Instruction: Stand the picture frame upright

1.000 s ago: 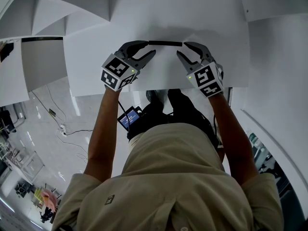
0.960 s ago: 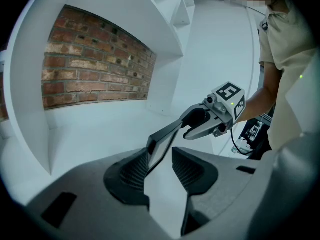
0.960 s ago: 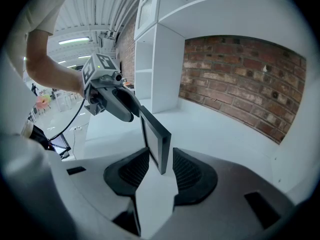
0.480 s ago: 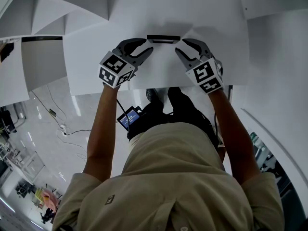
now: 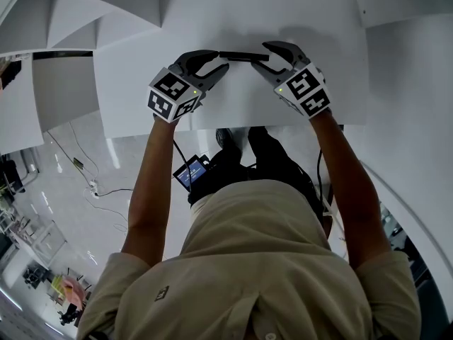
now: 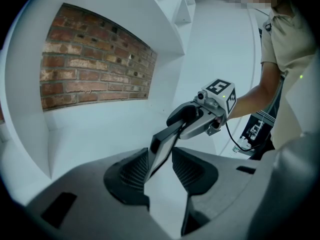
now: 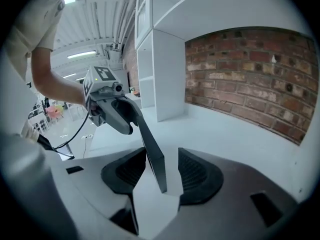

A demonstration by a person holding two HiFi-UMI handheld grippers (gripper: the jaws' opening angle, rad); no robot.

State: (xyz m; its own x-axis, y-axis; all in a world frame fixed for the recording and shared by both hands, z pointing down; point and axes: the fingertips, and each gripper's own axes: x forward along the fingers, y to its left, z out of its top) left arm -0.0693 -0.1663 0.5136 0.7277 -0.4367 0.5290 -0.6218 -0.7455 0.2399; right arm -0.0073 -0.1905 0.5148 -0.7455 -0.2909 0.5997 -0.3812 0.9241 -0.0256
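Note:
A thin black picture frame (image 5: 244, 55) stands on edge on the white tabletop (image 5: 318, 20), leaning a little, with a gripper at each end. My left gripper (image 5: 222, 59) is shut on its left end; in the left gripper view the frame (image 6: 162, 151) sits slanted between the pads. My right gripper (image 5: 263, 55) is round the right end and its jaws are opening. In the right gripper view the frame (image 7: 152, 156) lies close to the left pad, with a plain gap to the right pad.
A brick back wall (image 6: 95, 64) and a white shelf divider (image 7: 170, 74) close off the far side. The tabletop's front edge (image 5: 233, 129) runs just behind the grippers, with the person's body and a floor with cables below it.
Both grippers have carried the frame farther from the front edge. The right gripper's jaws have spread wider around the frame's end.

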